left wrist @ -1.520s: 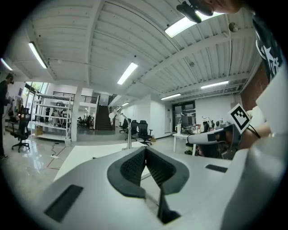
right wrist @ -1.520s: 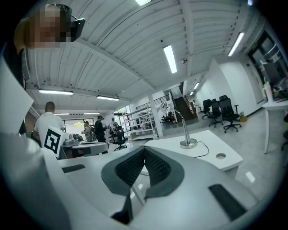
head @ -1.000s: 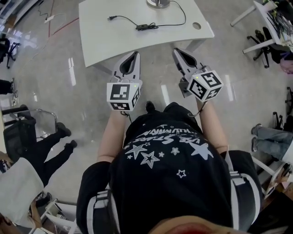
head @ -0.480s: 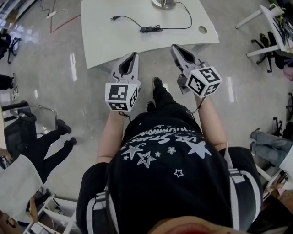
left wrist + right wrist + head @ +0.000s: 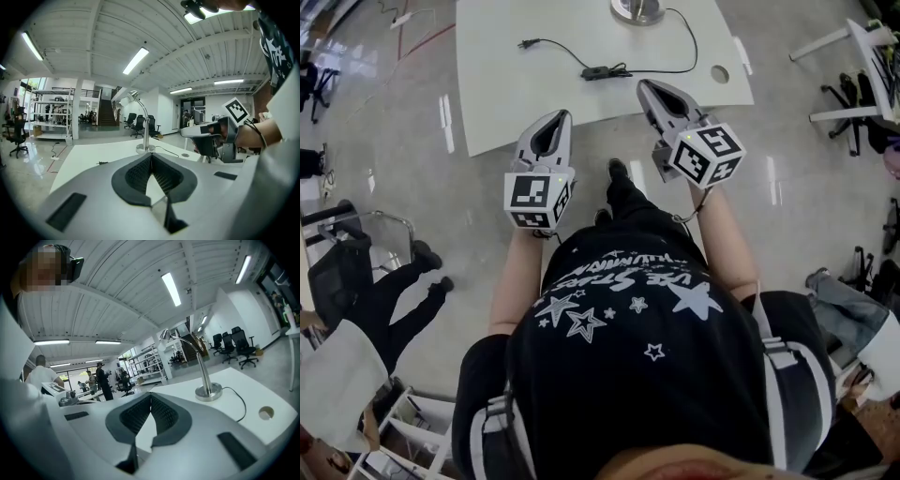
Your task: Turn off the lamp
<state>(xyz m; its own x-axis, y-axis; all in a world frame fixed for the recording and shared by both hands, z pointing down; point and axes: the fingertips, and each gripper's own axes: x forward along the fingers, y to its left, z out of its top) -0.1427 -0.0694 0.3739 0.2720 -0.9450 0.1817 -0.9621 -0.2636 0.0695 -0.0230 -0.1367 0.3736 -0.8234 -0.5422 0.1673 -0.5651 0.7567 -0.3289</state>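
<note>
Two sets of tongs hover at the near edge of the white bench [image 5: 502,94]. On the left, the left tongs [image 5: 561,116] are closed tip to tip, gripping nothing. Beyond them a black cord [image 5: 558,42] with an inline switch [image 5: 598,72] runs to the lamp [image 5: 636,9] at the far edge. The right tongs [image 5: 647,86] are likewise closed and empty.

A: Lamp?
B: Lamp [image 5: 636,9] upright at the table's [image 5: 511,108] far edge. Round chrome base, thin curved neck [image 5: 202,366]. Lit or not, can't tell.
A: Cord?
B: Black cord [image 5: 686,49] loops off the base. Inline switch [image 5: 598,72] mid-table, plug [image 5: 525,42] lying loose to its left.
</note>
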